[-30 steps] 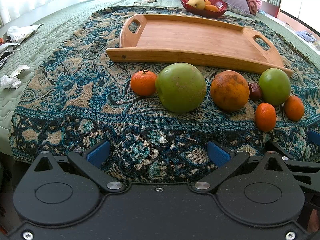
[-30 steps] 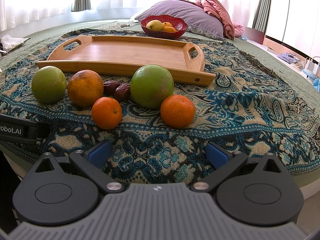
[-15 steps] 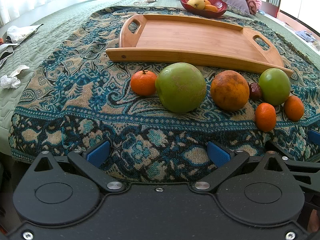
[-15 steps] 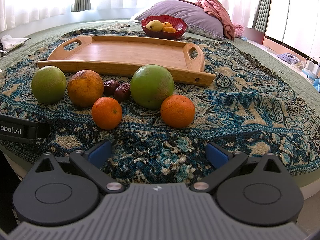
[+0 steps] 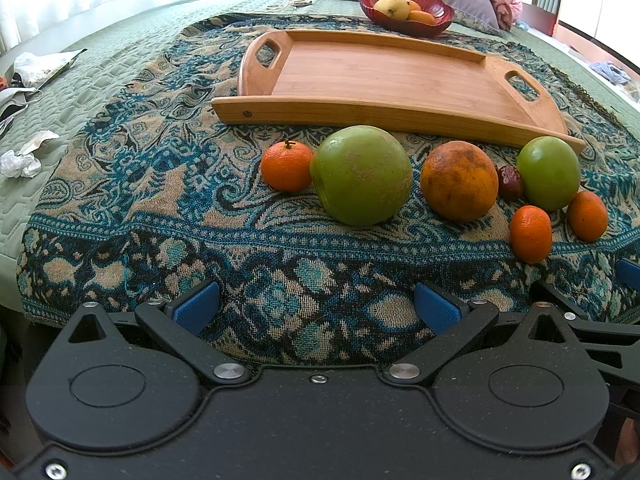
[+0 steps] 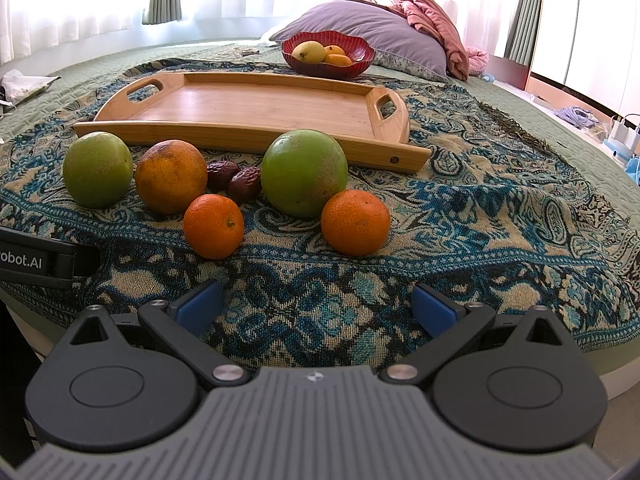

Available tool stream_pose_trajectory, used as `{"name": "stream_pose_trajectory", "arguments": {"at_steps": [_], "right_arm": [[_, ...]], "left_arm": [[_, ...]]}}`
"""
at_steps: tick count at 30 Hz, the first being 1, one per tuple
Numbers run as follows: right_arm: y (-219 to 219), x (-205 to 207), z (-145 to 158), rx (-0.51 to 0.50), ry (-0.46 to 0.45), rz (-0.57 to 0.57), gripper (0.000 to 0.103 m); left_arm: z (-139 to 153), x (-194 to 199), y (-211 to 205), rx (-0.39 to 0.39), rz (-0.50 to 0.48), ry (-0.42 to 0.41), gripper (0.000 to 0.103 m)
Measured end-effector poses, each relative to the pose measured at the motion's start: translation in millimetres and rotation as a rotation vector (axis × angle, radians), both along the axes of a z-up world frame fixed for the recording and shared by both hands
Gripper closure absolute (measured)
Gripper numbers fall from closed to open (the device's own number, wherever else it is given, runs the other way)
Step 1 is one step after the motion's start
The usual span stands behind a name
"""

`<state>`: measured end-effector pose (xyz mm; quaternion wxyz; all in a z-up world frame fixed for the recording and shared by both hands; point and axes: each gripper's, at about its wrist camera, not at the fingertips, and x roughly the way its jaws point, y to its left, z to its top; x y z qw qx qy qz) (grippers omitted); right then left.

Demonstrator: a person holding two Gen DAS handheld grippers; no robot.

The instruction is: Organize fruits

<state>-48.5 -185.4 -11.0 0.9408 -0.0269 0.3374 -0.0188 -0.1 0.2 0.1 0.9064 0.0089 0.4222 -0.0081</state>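
Note:
A row of fruit lies on a patterned blue blanket in front of an empty wooden tray (image 5: 384, 76) (image 6: 256, 108). In the left wrist view: a mandarin (image 5: 286, 166), a large green fruit (image 5: 361, 175), a big orange (image 5: 458, 180), a brown date (image 5: 510, 180), a second green fruit (image 5: 549, 173) and two more mandarins (image 5: 530, 233) (image 5: 587, 216). The right wrist view shows two dates (image 6: 233, 179) between the big orange (image 6: 170, 176) and green fruit (image 6: 304, 172). My left gripper (image 5: 316, 312) and right gripper (image 6: 316, 310) are open and empty, short of the fruit.
A red bowl (image 6: 328, 58) with yellow and orange fruit stands behind the tray, by a purple pillow (image 6: 372, 34). Crumpled paper (image 5: 22, 160) and papers lie on the green bedspread at left. The bed edge is just below both grippers.

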Motion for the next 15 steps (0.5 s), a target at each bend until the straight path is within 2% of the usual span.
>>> {"name": "stream_pose_trajectory", "arguments": {"at_steps": [15], "right_arm": [[1.3, -4.9, 1.3, 0.004, -0.022, -0.006, 0.0]], "left_arm": [[2.9, -2.9, -1.3, -0.004, -0.005, -0.014, 0.0]]}}
